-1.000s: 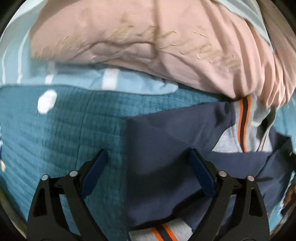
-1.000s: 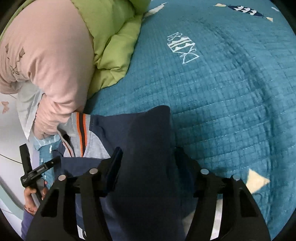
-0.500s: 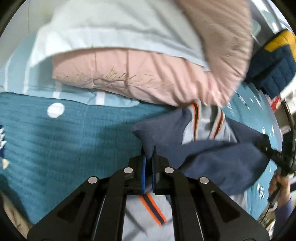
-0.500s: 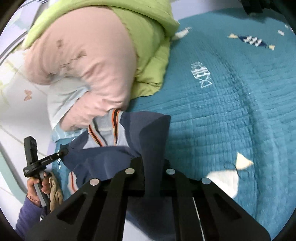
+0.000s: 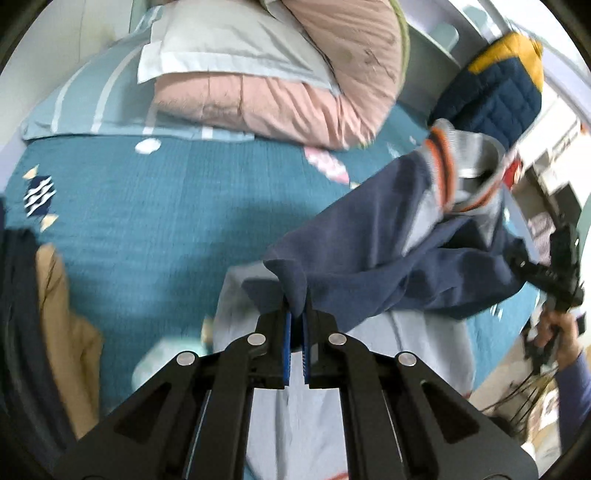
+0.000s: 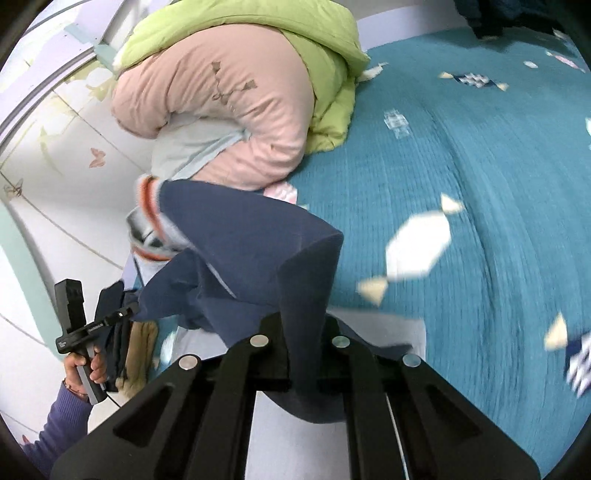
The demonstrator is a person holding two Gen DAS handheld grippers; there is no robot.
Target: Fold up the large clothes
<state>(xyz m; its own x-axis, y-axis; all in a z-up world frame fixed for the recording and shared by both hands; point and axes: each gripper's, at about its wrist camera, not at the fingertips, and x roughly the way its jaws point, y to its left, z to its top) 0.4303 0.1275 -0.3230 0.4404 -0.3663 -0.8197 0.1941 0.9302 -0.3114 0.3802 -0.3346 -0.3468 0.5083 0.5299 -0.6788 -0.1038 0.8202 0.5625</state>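
Observation:
A navy garment with grey panels and orange stripes hangs in the air above the teal bed. My left gripper is shut on one navy corner of it. My right gripper is shut on another navy edge; the cloth hides its fingertips. The garment stretches between the two grippers, its striped cuff at the far end. The right gripper and its hand show at the right of the left wrist view, the left gripper at the lower left of the right wrist view.
The teal quilted bedspread lies below. A pink duvet, a green duvet and a pale pillow pile up at the bed's head. A navy and yellow jacket lies far right. Tan and dark clothes lie at left.
Both grippers went from open around the garment to shut on it, then lifted it off the bed. It now hangs stretched between them, higher above the bedspread.

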